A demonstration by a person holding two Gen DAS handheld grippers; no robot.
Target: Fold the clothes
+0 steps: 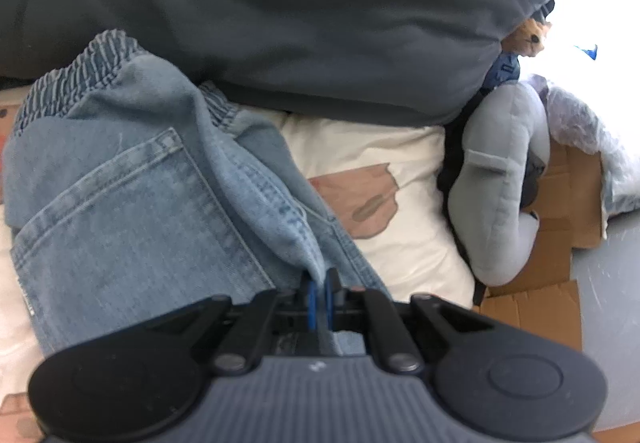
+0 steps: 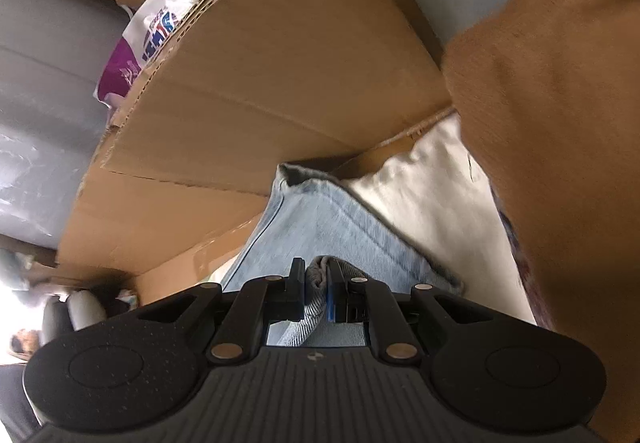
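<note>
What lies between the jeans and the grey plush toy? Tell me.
In the left wrist view, a cream bedsheet with a brown print lies between the jeans and the grey plush toy.

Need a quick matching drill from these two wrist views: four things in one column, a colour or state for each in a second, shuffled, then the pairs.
Things:
1. jeans
2. plush toy
3. cardboard box
4. left gripper

Colour or state:
A. brown, flaps open
B. shut on a fold of denim
C. light blue, with a stretchy gathered waistband
D. pale grey, lying beside the pillow

Pairs: 1-C, 2-D, 3-A, 4-B
</note>
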